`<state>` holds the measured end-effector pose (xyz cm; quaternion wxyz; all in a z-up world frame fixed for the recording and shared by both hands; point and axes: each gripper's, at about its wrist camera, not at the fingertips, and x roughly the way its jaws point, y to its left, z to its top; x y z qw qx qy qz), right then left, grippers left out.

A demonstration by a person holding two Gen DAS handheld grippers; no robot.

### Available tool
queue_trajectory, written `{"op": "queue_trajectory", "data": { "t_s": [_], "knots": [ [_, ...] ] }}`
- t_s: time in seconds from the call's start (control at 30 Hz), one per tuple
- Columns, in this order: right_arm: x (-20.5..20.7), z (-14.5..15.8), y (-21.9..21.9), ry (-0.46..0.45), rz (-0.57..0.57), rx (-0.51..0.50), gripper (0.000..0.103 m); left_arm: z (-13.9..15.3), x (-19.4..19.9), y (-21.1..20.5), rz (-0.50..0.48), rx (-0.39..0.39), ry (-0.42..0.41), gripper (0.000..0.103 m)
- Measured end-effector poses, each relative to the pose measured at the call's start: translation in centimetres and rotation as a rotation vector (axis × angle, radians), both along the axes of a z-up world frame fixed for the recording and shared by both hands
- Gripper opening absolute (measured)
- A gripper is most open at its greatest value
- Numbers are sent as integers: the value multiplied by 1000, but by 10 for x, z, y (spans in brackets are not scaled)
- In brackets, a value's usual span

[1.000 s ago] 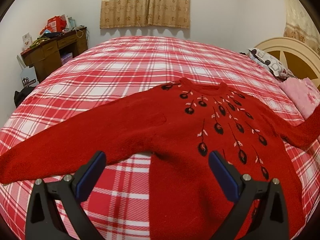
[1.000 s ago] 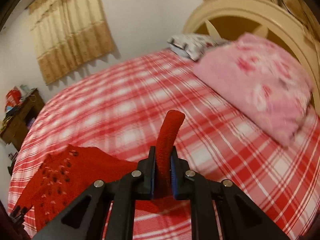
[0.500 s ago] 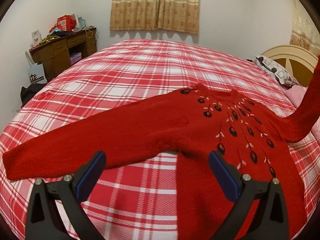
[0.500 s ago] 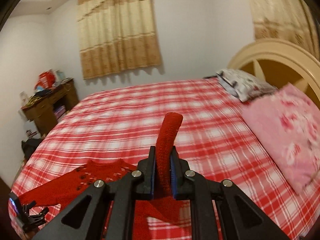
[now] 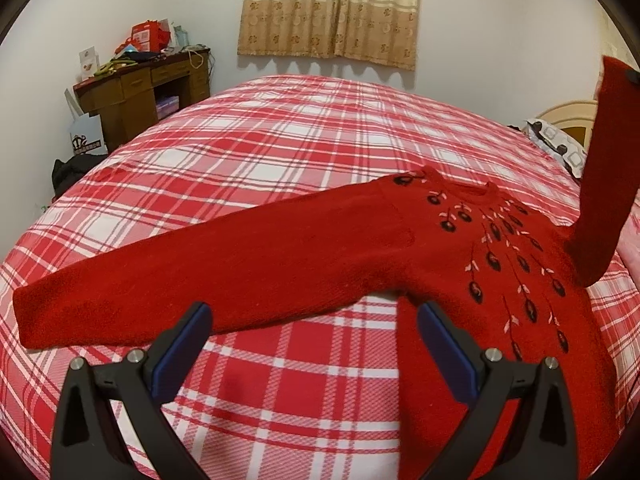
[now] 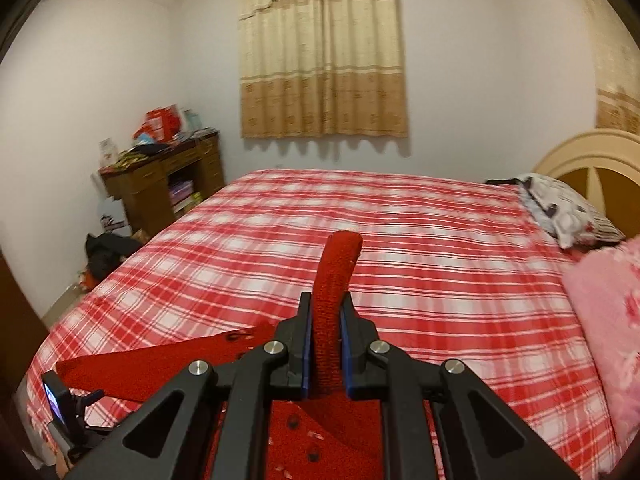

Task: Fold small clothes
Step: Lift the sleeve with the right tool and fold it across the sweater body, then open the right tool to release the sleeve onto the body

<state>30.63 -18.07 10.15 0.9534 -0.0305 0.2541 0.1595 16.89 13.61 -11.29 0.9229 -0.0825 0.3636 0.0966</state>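
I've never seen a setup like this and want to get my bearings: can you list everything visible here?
Sweater: one, red with black flower pattern, spread on the bed, one sleeve lifted.
Bed cover: one, red and white plaid, over the bed.
Pillow: one, white patterned, at the headboard.
Blanket: one, pink, beside the pillow.
Headboard: one, cream.
Desk: one, brown, cluttered, by the left wall.
Curtain: one, beige, far wall.
Left tool: open, over the sweater.
Right tool: shut on the lifted sleeve.

No text is legible; the print on the white bag [image 5: 85, 140] is unreadable.
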Motion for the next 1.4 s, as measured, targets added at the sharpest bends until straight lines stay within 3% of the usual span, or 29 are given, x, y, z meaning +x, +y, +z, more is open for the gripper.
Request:
{"op": "queue_trajectory", "data": {
  "t_s": [0.2,0.5,0.63,0.77,0.97,1.3,1.4],
  "knots": [
    [12,-32,61,41,91,-18,11,-6,-5,10,18,-12,13,103],
    [21,-156,165,189,204,-107,11,-14,-9,17,32,-20,33,103],
    [19,-203,188,252,246,-132,11,-17,-11,21,44,-6,44,103],
    [20,-231,198,303,265,-129,10,-19,-14,28,65,-6,49,103],
    [19,-255,203,364,321,-94,11,-24,-17,30,59,-15,67,103],
    [21,-244,210,333,319,-83,10,-22,-20,18,46,-2,74,103],
    [24,-259,213,401,335,-100,15,-21,-20,17,52,3,75,103]
  ]
}}
